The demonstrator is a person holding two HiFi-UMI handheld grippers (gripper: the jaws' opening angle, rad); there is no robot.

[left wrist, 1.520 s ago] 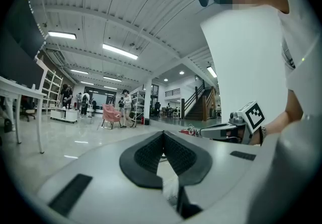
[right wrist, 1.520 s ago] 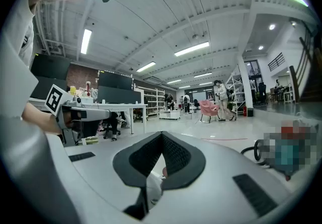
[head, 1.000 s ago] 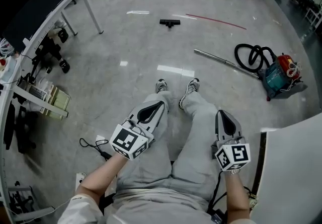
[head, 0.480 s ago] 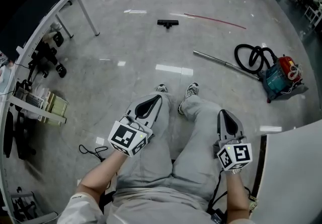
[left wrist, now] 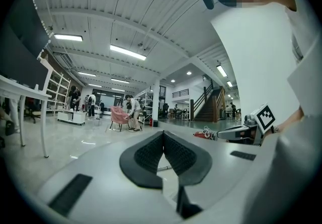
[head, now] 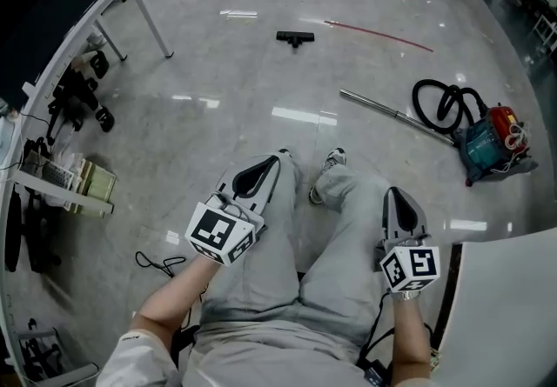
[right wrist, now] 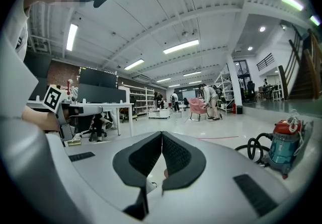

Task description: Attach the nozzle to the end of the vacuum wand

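Note:
A black floor nozzle [head: 295, 36] lies far ahead on the grey floor. The silver vacuum wand [head: 393, 116] lies to the right, running to a black hose [head: 445, 103] and the teal and red vacuum cleaner [head: 488, 140], which also shows in the right gripper view as a teal canister [right wrist: 283, 149]. My left gripper [head: 270, 163] and right gripper [head: 393, 195] are held over the person's thighs, both shut with nothing between the jaws. In the gripper views the left gripper [left wrist: 163, 134] and right gripper [right wrist: 161, 134] point level across the room, far from nozzle and wand.
A white desk [head: 83, 11] with black chairs and shelving stands at the left. A white tabletop [head: 509, 307] sits at the lower right. A black cable [head: 161, 260] lies on the floor at the left. People and a pink chair [right wrist: 197, 106] are far off.
The view has shifted slightly forward over the floor. Both grippers stay shut and keep their place over the legs; the left foot has drawn back under the leg.

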